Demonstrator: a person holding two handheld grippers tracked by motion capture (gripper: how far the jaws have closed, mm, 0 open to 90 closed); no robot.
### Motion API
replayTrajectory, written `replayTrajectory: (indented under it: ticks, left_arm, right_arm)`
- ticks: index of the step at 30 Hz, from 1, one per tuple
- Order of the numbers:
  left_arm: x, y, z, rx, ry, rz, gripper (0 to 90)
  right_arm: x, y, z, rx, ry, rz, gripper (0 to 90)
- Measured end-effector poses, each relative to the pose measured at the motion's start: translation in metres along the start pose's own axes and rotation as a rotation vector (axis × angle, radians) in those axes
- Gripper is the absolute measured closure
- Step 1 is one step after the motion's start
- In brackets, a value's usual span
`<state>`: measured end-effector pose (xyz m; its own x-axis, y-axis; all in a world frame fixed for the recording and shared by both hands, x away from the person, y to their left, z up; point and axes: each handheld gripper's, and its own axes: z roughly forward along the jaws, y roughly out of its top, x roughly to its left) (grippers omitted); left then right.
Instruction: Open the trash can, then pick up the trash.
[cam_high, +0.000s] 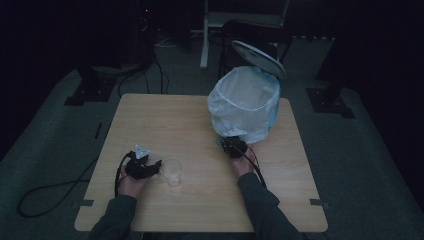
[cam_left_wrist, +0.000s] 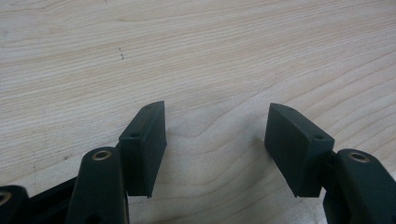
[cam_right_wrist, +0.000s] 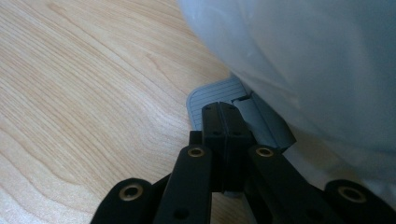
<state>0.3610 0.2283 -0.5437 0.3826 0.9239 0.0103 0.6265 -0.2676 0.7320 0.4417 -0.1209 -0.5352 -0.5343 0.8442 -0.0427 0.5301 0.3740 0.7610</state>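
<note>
The bin (cam_high: 245, 102) at upper right of the counter (cam_high: 190, 125) is being opened — its pedal (cam_right_wrist: 212, 100) is being pressed by the right gripper (cam_right_wrist: 226, 116), fingers closed, empty. Pressure should be kept centred while the cup (cam_high: 172, 172), lower centre, is being approached by the left gripper (cam_left_wrist: 217, 140) — fingers wide, empty.

The left gripper (cam_left_wrist: 217, 140) holds its two black jaws wide apart, at 7 and 5 o'clock, above the light wooden table (cam_left_wrist: 196, 51).
</note>
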Motion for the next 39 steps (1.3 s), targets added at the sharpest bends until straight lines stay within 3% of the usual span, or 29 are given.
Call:
replayTrajectory:
  ticks: [5,8,12,19,25,29,35,39]
  left_arm:
    - [-0.001,0.0,-0.001,0.002,0.003,0.004,40.0]
    - [-0.003,0.0,-0.004,0.014,-0.011,0.016,49.0]
    - [-0.006,-0.001,-0.009,0.027,-0.013,0.025,52.3]
    - [-0.005,-0.003,-0.023,0.002,-0.023,-0.01,53.0]
    - [-0.006,-0.005,-0.029,0.005,-0.031,-0.008,54.0]
    - [-0.004,-0.004,-0.036,-0.019,-0.033,-0.025,53.9]
    - [-0.002,-0.001,-0.055,-0.065,-0.073,-0.061,53.3]
    - [0.0,0.005,-0.062,-0.08,-0.078,-0.058,53.3]
  right_arm:
    - [-0.001,-0.001,0.0,-0.006,0.006,0.002,90.0]
    - [-0.001,-0.001,0.0,-0.008,0.008,0.007,90.0]
    - [-0.002,-0.001,0.0,-0.01,0.01,0.004,90.0]
    - [-0.002,-0.001,0.0,-0.011,0.01,0.0,90.0]
    - [-0.002,-0.001,0.0,-0.012,0.013,-0.001,90.0]
    - [-0.002,-0.001,0.0,-0.011,0.012,0.002,90.0]
    - [-0.002,-0.001,0.0,-0.012,0.012,-0.002,90.0]
    - [-0.002,-0.001,0.0,-0.01,0.012,-0.007,90.0]
